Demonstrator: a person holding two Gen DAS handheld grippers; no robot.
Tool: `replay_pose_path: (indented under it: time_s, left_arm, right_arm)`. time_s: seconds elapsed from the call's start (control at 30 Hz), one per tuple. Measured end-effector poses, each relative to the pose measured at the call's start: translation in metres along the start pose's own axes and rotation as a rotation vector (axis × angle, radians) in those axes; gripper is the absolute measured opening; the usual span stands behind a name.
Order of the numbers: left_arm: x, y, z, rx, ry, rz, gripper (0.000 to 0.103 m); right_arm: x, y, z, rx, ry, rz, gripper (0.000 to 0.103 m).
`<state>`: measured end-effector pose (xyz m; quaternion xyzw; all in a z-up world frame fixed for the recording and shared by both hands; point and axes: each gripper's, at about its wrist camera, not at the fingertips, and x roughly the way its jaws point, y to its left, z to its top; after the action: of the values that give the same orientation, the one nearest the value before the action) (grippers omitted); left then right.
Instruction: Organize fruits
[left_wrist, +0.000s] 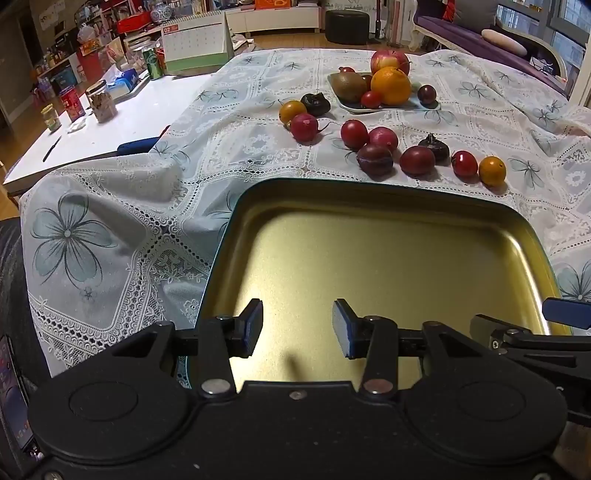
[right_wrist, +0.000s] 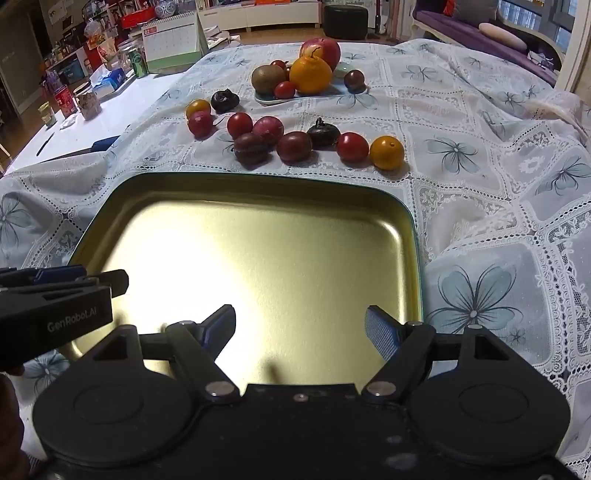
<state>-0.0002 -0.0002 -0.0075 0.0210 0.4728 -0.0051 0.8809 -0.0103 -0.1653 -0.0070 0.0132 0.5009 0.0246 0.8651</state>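
**Matt black grippers with blue-faced fingers**

The left gripper (left_wrist: 297, 328) and the right gripper (right_wrist: 300, 332) share one build: black plastic bodies, two round discs each, silver pivot screws, angular finger arms, ribbed blue pads. White "GenRobot.AI" lettering marks the left gripper's side in the right wrist view.

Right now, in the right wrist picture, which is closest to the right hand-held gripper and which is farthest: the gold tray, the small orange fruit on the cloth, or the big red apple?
From the right hand-held gripper:
1. Gold tray, directly under it.
2. Small orange fruit, beyond the tray, at the right end of the loose row.
3. Big red apple, at the back of the plate.
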Motion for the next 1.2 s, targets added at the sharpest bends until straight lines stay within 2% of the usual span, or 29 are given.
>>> replay_pose_path:
  time_s: [0.83, 1.2]
  left_arm:
    - [0.0014, -0.0007, -0.001, 0.001, 0.015, 0.0, 0.051]
    - [0.0021, -0.0018, 0.0012, 0.003, 0.027, -0.001, 0.051]
  right_arm:
    - [0.0046, 0.001, -0.0007, 0.003, 0.045, 0.009, 0.08]
    - [0.0067, 0.0007, 0.0005, -0.008, 0.03, 0.0, 0.08]
